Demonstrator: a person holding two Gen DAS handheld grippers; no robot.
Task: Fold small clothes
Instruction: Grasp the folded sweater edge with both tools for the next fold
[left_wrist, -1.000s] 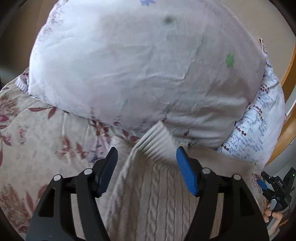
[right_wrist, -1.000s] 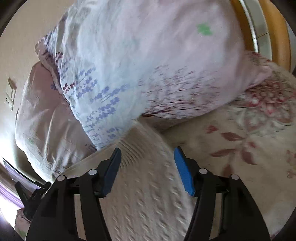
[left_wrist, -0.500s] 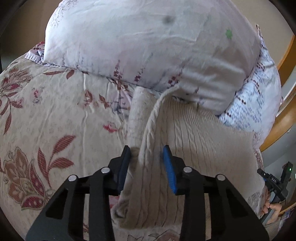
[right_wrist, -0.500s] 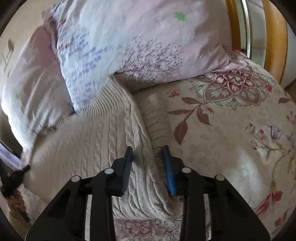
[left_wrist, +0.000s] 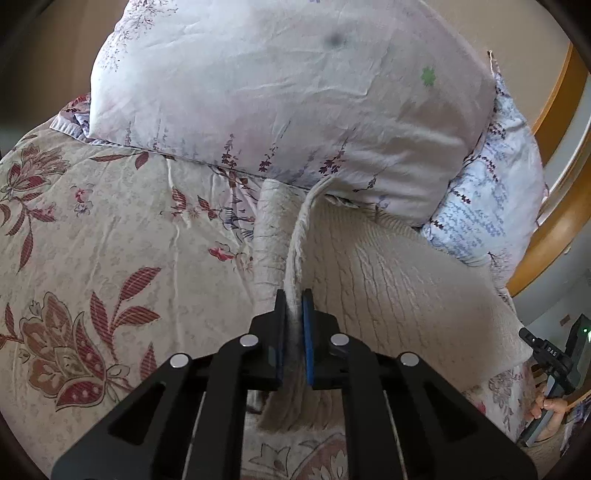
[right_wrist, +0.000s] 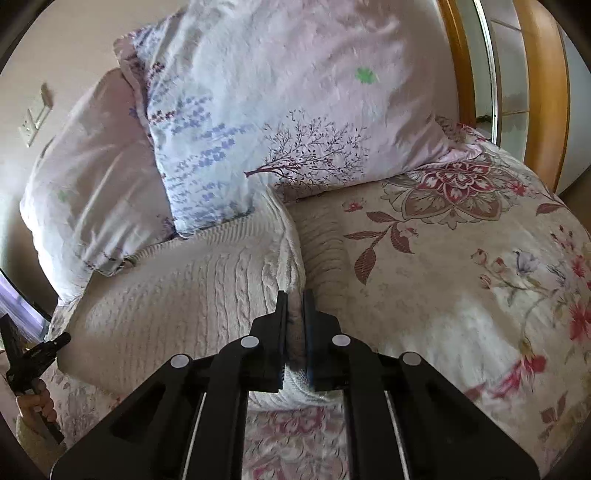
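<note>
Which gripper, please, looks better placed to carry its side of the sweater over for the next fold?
Neither clearly: the left gripper and right gripper each have their jaws shut on a side edge of the cream sweater. I'd guess both lift together.

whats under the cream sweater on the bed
The cream knit sweater lies on the floral bedspread. Its far edge runs under the pillows, so that part is hidden.
</note>
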